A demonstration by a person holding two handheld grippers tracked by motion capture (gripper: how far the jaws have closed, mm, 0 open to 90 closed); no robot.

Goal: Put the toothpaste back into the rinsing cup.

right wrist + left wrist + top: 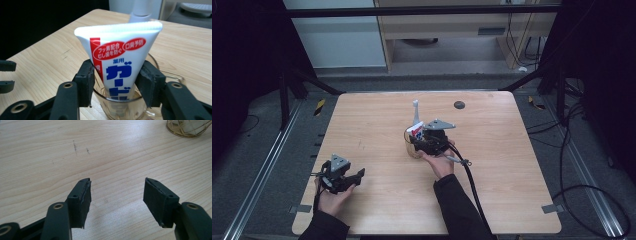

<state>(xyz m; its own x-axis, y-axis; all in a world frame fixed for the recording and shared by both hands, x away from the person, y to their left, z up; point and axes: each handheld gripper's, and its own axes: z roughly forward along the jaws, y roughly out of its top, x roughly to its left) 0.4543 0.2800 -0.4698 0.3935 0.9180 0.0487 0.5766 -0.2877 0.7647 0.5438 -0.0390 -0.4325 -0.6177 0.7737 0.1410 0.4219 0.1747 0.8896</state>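
Observation:
A white toothpaste tube [120, 57] with red and blue print stands crimped end up in a clear glass cup [120, 110] at the table's middle. A white toothbrush [415, 107] rises from the same cup [411, 146]. My right gripper [115, 75] flanks the tube just above the cup's rim; its pads sit at the tube's two edges without squeezing it. In the high view that right gripper [419, 135] reaches the cup from the right. My left gripper [358, 176] rests open at the near left, over bare wood, with nothing between its jaws [117, 191].
A small black round mark [459, 104] lies on the table's far side. The right gripper's cable [472, 185] trails toward the front edge. The cup [186, 128] shows as a gold wire frame at the top right of the left gripper view.

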